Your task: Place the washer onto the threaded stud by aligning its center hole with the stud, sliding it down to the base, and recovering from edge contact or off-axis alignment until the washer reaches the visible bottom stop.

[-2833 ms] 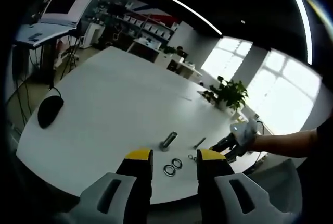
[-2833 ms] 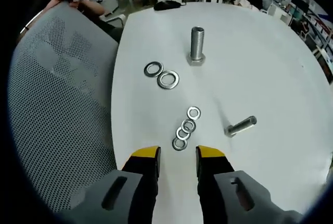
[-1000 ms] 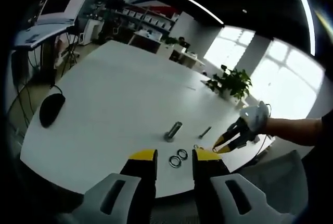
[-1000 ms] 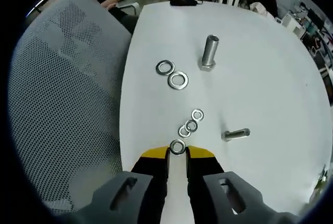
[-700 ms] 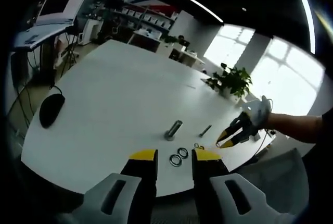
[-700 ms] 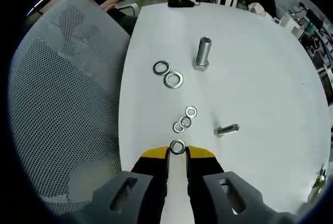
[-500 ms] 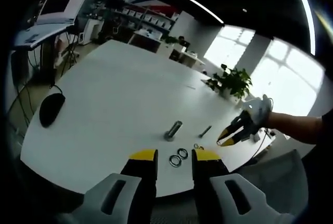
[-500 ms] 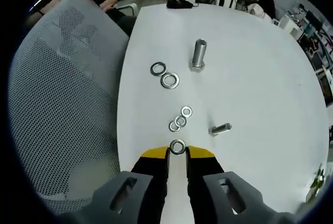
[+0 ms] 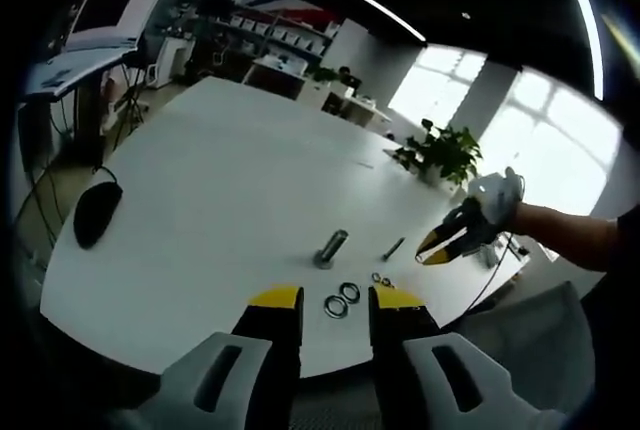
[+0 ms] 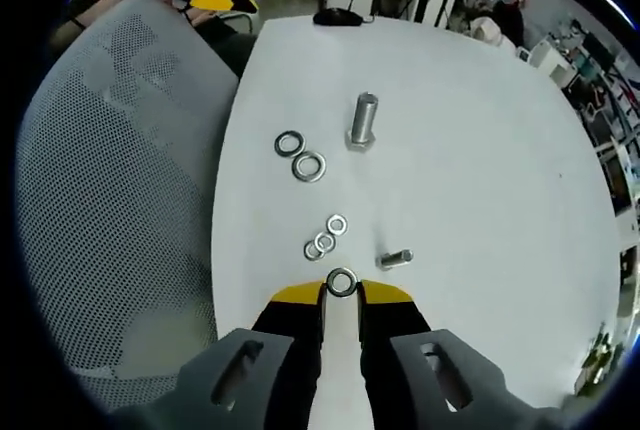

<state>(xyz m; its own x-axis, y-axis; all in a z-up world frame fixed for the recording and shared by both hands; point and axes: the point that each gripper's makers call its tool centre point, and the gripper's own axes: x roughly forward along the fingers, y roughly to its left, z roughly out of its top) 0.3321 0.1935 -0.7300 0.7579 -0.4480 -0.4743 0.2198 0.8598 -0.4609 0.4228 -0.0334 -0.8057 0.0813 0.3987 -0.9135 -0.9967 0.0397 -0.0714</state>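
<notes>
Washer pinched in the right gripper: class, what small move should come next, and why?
Probably carry the washer forward over the upright stud and centre its hole above the tip. The right gripper holds the washer clear of the table, and the stud stands bare, well ahead of the jaws.

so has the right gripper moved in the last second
Yes. In the left gripper view the right gripper has risen off the table, away from the small bolt, holding a washer.
</notes>
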